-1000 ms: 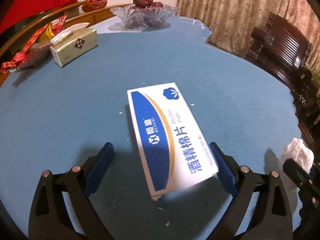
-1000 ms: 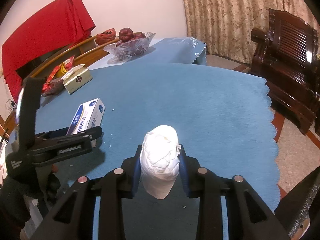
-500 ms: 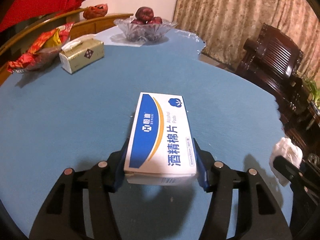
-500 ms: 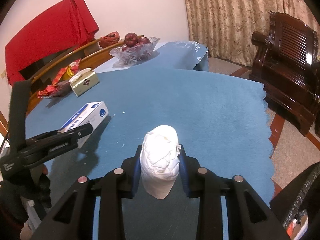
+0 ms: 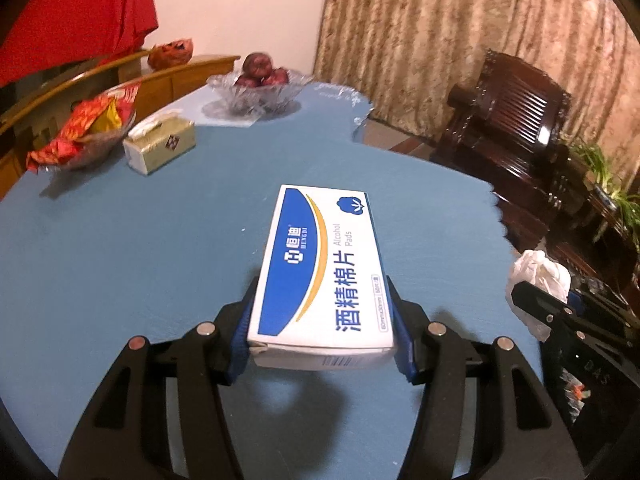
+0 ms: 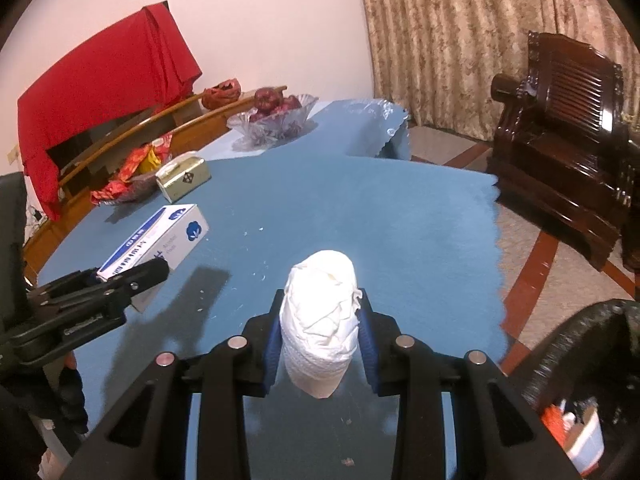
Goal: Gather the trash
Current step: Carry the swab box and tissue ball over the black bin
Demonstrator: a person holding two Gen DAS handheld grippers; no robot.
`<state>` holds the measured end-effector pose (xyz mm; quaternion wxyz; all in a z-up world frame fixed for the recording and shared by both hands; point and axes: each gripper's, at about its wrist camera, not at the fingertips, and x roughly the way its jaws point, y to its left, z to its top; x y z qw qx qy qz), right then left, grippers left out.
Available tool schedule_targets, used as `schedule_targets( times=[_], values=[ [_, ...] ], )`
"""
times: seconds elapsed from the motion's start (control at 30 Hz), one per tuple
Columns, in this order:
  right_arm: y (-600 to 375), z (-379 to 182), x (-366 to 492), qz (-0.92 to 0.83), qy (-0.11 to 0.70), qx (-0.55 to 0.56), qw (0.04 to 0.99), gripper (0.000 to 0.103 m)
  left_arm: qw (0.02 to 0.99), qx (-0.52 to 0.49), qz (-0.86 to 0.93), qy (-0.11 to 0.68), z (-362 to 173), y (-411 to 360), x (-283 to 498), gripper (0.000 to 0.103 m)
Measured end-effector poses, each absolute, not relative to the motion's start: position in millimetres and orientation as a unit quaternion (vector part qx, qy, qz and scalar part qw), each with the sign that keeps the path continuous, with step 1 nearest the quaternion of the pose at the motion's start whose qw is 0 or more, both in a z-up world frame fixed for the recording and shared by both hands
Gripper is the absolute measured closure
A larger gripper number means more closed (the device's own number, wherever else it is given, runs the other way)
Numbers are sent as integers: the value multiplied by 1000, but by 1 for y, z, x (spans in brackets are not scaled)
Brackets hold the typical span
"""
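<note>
1. Alcohol pads box (image 5: 323, 268) — white and blue, lid up — is clamped between the blue pads of the left tool (image 5: 322, 340), lifted clear of the blue tabletop (image 5: 140, 248), its shadow on the cloth below.
2. Crumpled white tissue (image 6: 320, 320), a second piece of trash, stands upright in the right tool (image 6: 319, 338), whose blue pads press it on both sides above the tabletop's near edge.
3. Seen from the right wrist, the box juts forward out of the left tool at the left of frame; from the left wrist, the tissue and the black right tool appear at the far right.
4. A black trash bag (image 6: 580, 364) gapes at the lower right of the right-wrist view, litter visible inside, beside the tabletop's scalloped edge.
5. Small white crumbs (image 6: 262, 276) dot the cloth just ahead of the tissue.
6. Farther back — a gold tissue box (image 5: 160, 146) beside a dish of red snack packets (image 5: 90, 128).
7. At the far end sits a glass bowl of red fruit (image 5: 260, 84).
8. Beyond the tabletop: a dark carved wooden armchair (image 6: 560, 128), patterned curtains (image 5: 440, 32) and a red cloth (image 6: 104, 88) draped by the wall.
</note>
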<state>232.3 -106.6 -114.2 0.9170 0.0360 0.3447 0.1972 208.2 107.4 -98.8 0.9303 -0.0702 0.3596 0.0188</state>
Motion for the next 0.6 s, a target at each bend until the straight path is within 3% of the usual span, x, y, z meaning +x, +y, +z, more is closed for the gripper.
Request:
schedule_targets(
  times=[0.6],
  values=[
    [-172, -53, 150, 169, 292, 38, 941, 70, 942, -44, -56, 327, -43, 43, 147, 48]
  ],
)
